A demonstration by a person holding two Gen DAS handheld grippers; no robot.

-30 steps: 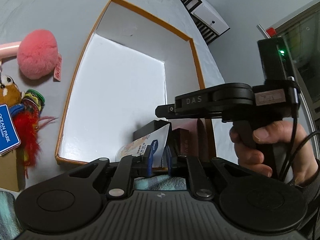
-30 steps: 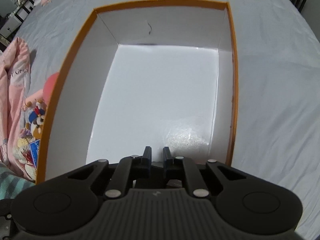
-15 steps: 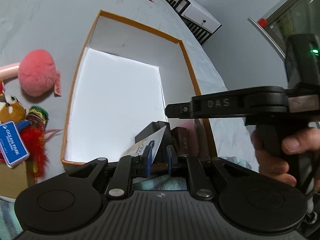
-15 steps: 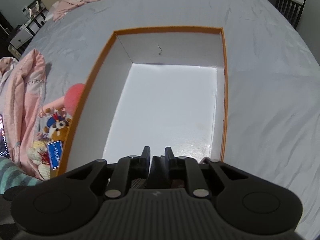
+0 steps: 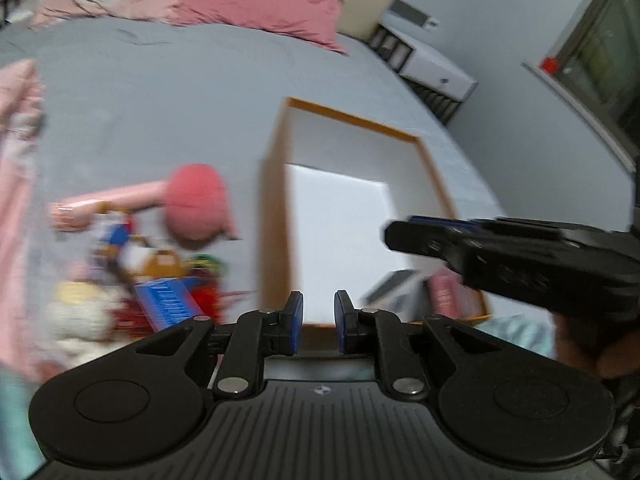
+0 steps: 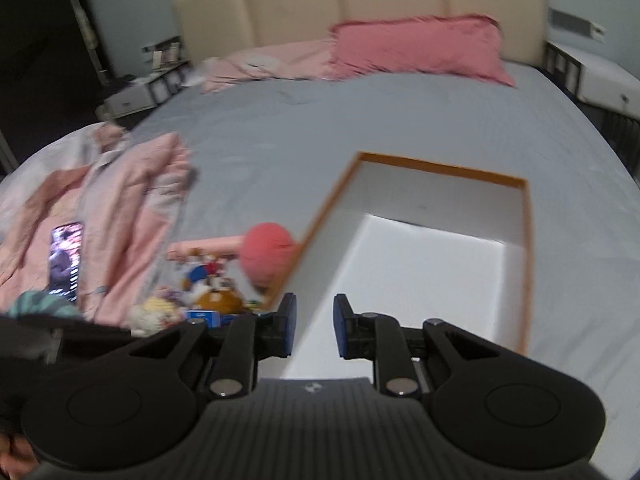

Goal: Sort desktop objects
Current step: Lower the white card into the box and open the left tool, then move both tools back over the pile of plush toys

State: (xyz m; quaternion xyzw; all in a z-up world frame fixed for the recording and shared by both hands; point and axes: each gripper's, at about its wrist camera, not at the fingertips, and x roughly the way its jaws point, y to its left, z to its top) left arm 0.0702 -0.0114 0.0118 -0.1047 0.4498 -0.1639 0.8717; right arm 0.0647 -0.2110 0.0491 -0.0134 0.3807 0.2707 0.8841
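Note:
A white box with an orange rim (image 5: 352, 120) (image 6: 440, 168) lies on the grey bed. In its near right corner lie a dark box (image 5: 394, 286) and a pink-brown box (image 5: 444, 292). Left of the box is a pile: a pink pompom (image 5: 198, 204) (image 6: 266, 252), a plush bear (image 6: 218, 298), a blue tag (image 5: 168, 306), a pale plush (image 5: 80, 316). My left gripper (image 5: 317, 322) is open and empty above the box's near edge. My right gripper (image 6: 315, 326) is open and empty over the box's near left part; it shows in the left wrist view (image 5: 520, 264).
A pink garment (image 6: 108, 208) with a lit phone (image 6: 64, 258) on it lies left of the pile. Pink pillows (image 6: 416, 46) and a beige headboard (image 6: 360, 0) are at the far end. White bedside units (image 5: 432, 64) stand at the right.
Both grippers have let go of their items in the box's near corner, opened and pulled up and back. Both views swung left toward the toy pile and are blurred.

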